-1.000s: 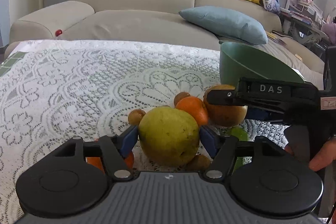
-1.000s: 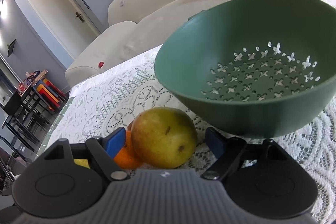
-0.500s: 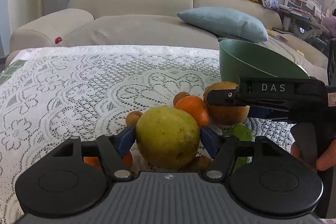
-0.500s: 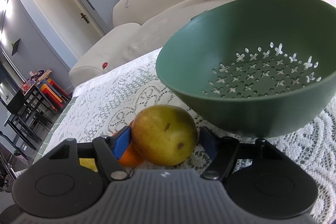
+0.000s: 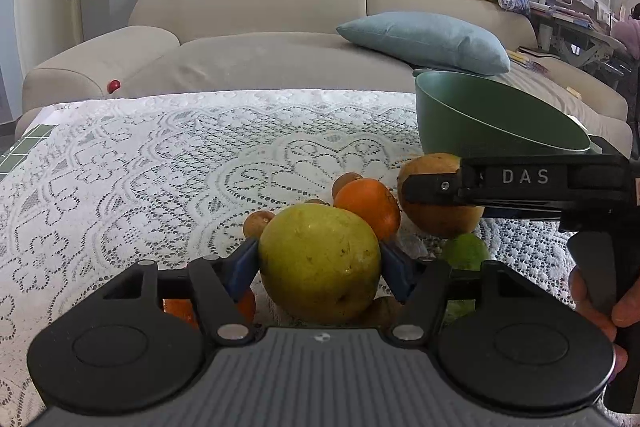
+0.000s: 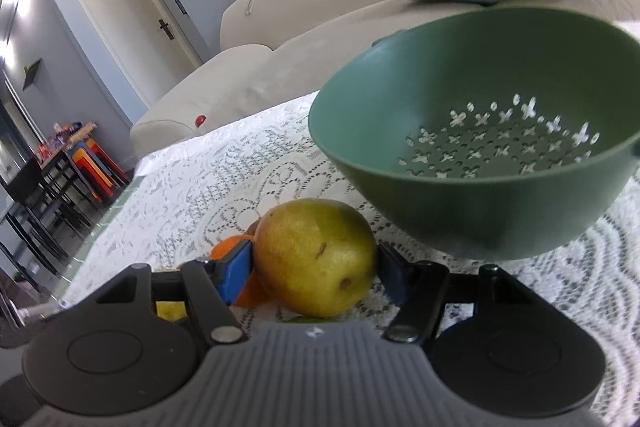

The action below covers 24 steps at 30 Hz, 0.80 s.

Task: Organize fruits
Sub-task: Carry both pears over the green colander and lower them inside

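I have my left gripper [image 5: 319,263] level and low over the lace tablecloth [image 5: 120,179], pinching a yellow-green pear [image 5: 319,263], while my right gripper [image 6: 316,265], angled toward the green colander [image 6: 472,211], clamps a speckled, brown-tinged pear [image 6: 316,261] just beside that colander's near wall.
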Each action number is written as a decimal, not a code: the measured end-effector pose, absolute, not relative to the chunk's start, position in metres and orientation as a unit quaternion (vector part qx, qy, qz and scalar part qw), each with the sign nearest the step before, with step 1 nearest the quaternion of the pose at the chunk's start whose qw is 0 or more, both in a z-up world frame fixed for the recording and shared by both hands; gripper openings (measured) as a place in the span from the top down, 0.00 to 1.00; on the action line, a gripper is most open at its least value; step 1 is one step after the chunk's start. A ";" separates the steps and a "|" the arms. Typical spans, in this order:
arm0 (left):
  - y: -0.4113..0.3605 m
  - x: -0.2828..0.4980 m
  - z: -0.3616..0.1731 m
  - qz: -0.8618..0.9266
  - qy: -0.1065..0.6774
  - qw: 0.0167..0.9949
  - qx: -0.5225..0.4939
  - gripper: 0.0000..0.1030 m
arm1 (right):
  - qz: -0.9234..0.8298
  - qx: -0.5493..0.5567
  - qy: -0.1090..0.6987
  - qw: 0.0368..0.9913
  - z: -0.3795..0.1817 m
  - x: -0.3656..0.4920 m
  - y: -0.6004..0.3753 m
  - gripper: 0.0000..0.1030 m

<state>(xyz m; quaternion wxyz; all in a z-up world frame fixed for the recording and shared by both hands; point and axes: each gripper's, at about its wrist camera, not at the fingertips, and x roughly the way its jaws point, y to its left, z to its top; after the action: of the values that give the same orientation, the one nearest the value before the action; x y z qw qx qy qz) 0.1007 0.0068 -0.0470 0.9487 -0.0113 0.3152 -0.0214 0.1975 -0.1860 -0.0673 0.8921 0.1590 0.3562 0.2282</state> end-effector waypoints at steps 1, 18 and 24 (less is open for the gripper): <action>0.007 0.101 -0.046 -0.021 0.316 0.949 -0.012 0.28 | 0.227 0.155 0.355 0.894 -0.066 0.196 -0.187 0.38; 0.005 0.099 -0.012 -0.021 0.302 0.952 -0.042 0.28 | 0.257 0.046 0.261 0.929 -0.010 0.160 -0.189 0.38; -0.012 0.110 0.017 -0.041 0.281 0.959 -0.028 0.28 | 0.250 -0.002 0.247 0.936 0.020 0.172 -0.204 0.38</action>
<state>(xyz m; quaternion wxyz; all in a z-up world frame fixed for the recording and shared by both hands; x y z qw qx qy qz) 0.1100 -0.0123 0.0174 0.9585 -0.0284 0.2806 -0.0413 0.1716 -0.2038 0.0199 0.9364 -0.0019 0.2466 0.2496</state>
